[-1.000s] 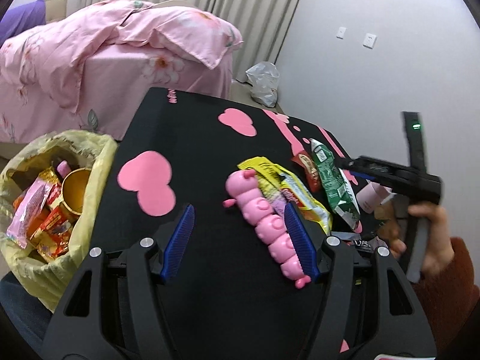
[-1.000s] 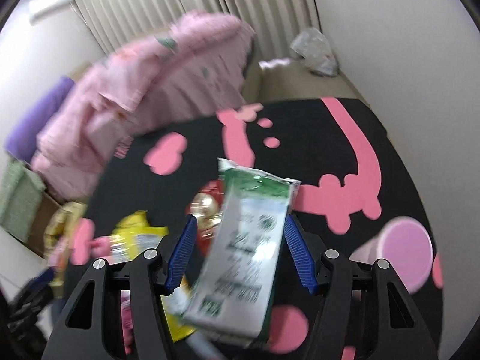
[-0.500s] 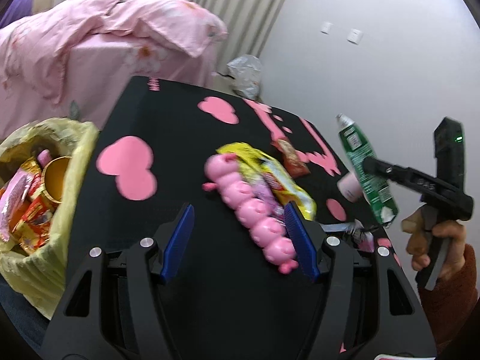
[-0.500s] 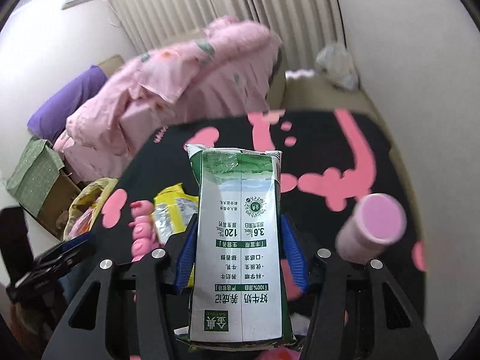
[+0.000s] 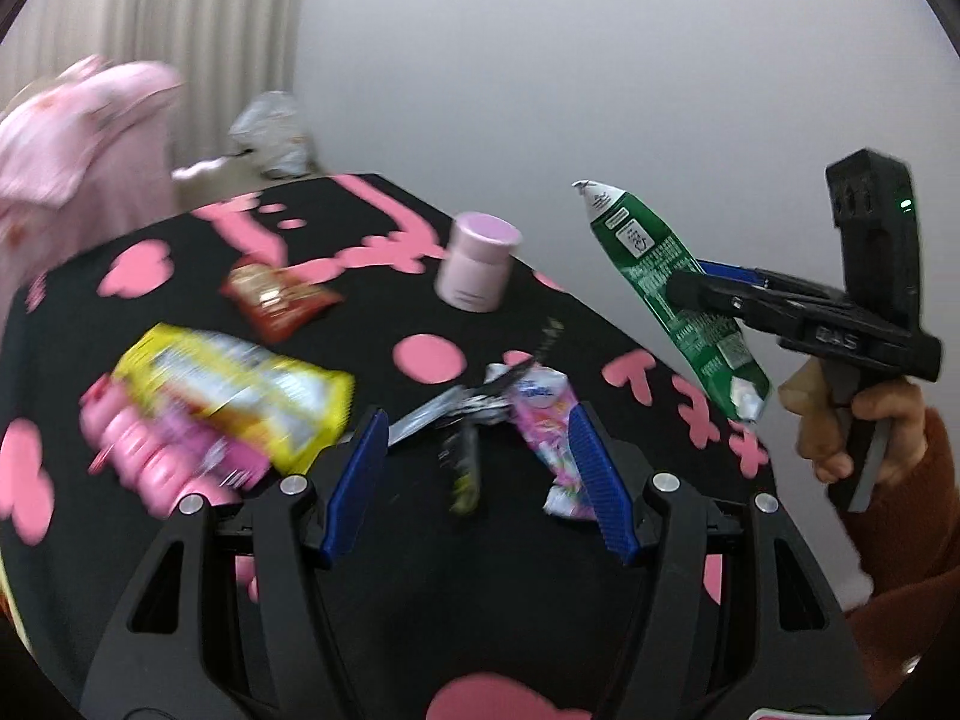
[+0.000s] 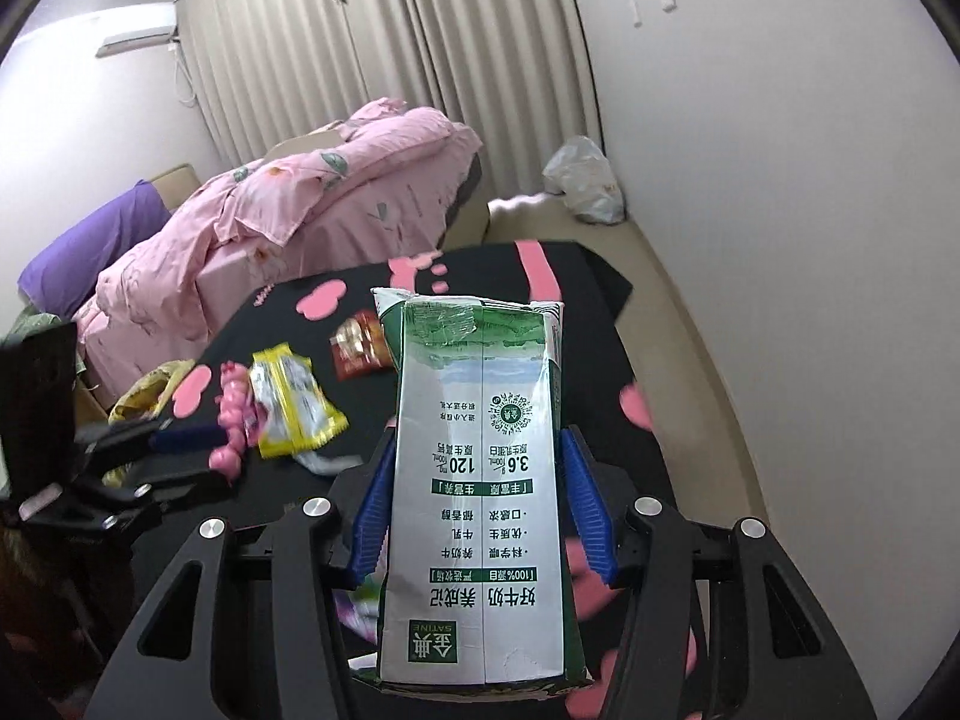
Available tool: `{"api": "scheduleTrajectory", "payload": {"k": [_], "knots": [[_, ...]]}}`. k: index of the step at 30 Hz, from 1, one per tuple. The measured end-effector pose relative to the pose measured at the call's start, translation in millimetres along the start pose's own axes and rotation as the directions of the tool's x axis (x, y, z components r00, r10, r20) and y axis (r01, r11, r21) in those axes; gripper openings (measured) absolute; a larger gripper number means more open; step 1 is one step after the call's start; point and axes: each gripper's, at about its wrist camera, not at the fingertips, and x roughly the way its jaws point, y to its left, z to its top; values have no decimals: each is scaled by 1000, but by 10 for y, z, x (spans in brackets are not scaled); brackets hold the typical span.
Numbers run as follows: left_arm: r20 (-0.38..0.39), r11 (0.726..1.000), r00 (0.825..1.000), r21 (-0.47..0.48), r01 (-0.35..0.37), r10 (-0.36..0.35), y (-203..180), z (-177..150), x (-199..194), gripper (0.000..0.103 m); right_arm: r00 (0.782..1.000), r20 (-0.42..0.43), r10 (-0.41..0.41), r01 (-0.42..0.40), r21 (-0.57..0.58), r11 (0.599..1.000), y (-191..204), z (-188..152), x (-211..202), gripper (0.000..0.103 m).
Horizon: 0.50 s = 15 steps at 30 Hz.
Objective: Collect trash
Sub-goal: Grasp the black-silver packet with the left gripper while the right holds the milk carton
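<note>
Right gripper (image 6: 477,507) clamped on green milk carton (image 6: 477,480), frame center, lifted off table (image 6: 606,300). Left gripper (image 5: 477,480) jaws apart, low center, over pink wrapper (image 5: 549,420).

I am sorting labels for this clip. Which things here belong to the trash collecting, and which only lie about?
Job: milk carton in right gripper; yellow wrapper; red wrapper; pink wrapper; left gripper, open.

Lying about: pink toy; pink cup; pink quilt.

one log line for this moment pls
right tool: shut on green milk carton, held above table | left tool: open, empty, over pink wrapper | next: likely grab wrapper
</note>
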Motion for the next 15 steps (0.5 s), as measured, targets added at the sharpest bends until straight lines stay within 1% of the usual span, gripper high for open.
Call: {"api": "scheduleTrajectory", "payload": {"k": [1,3,5,7,8,9,10,13,14,15], "knots": [[-27,1000,1000,27,-4,4,-34,45,127,59,1000,-5,-9,9,2,1000,-33,-55,-19,50],[-73,997,997,65,-32,37,-68,110,361,59,1000,-11,-21,21,5,1000,-86,-139,-51,50],[-125,995,990,75,-62,71,-41,145,597,59,1000,-15,-23,24,13,1000,-131,-202,-68,50],[-169,996,983,54,-69,77,10,120,726,53,999,-28,-29,29,28,999,-187,-269,-57,50],[-192,997,979,38,-67,73,42,94,777,46,999,-31,-31,32,32,999,-203,-293,-54,50],[-205,998,976,25,-65,69,64,56,784,43,999,-38,-32,33,40,999,-234,-322,-42,50],[-204,998,977,20,-62,65,78,21,772,43,999,-43,-31,33,49,998,-256,-346,-31,50],[-198,996,976,25,-88,92,72,-36,698,37,998,-53,-26,30,71,997,-275,-386,15,50],[-195,996,976,17,-93,94,68,-44,664,34,998,-53,-20,24,73,997,-264,-394,25,50],[-189,996,978,5,-93,92,71,-51,610,28,998,-53,-17,21,72,997,-253,-396,29,50]]}}
